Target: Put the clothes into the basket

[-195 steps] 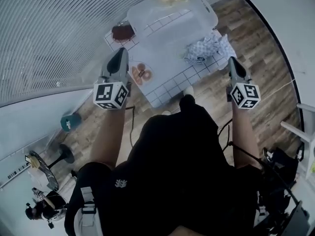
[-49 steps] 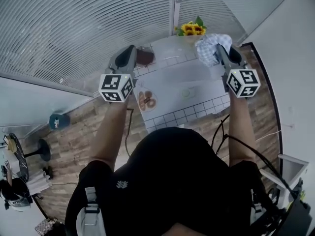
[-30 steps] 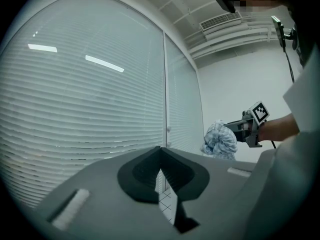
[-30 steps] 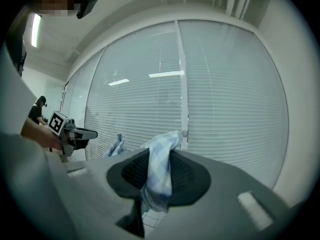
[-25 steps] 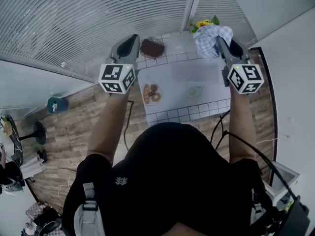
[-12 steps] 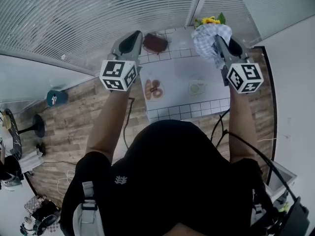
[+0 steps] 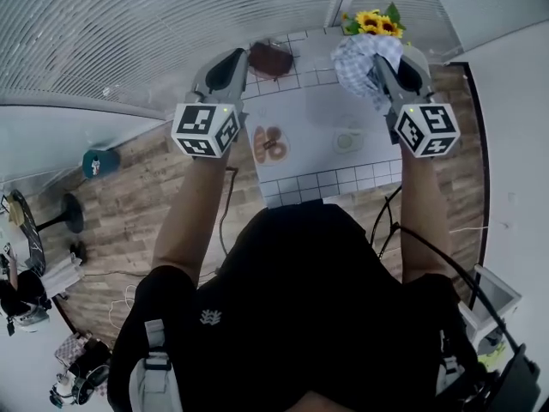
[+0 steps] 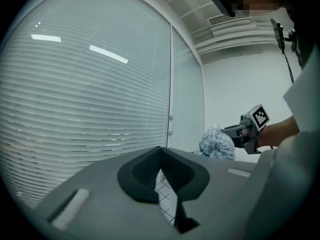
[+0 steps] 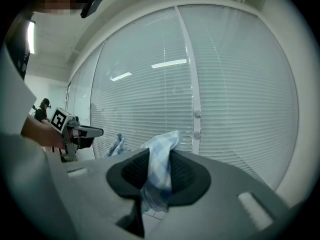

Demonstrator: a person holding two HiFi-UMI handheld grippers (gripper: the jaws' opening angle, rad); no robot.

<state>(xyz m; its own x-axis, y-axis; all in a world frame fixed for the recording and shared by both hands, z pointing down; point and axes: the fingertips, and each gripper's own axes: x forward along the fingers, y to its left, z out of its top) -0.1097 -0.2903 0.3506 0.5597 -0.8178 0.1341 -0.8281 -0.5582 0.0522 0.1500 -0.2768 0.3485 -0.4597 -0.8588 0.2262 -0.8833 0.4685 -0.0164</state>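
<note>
My right gripper (image 7: 379, 65) is shut on a blue-and-white checked cloth (image 7: 358, 58), which hangs bunched above the far right part of the white tiled table (image 7: 326, 183). The right gripper view shows the cloth (image 9: 156, 169) pinched between the dark pads. The clear plastic basket (image 7: 330, 101) shows only faintly on the table under the cloth. My left gripper (image 7: 226, 65) hovers over the table's far left corner, jaws together and empty. From the left gripper view (image 8: 161, 151) I see the right gripper (image 8: 236, 132) with the cloth (image 8: 217, 144).
On the table are a plate of doughnuts (image 7: 268, 144), a dark bowl (image 7: 270, 58), sunflowers (image 7: 375, 21) and a small green item (image 7: 347, 140). Window blinds (image 7: 129, 33) run behind the table. Wooden floor with a cable lies below.
Both grippers have come down a little toward the table, the cloth still in the right one. Several seconds ago that cloth lay on the table's right corner.
</note>
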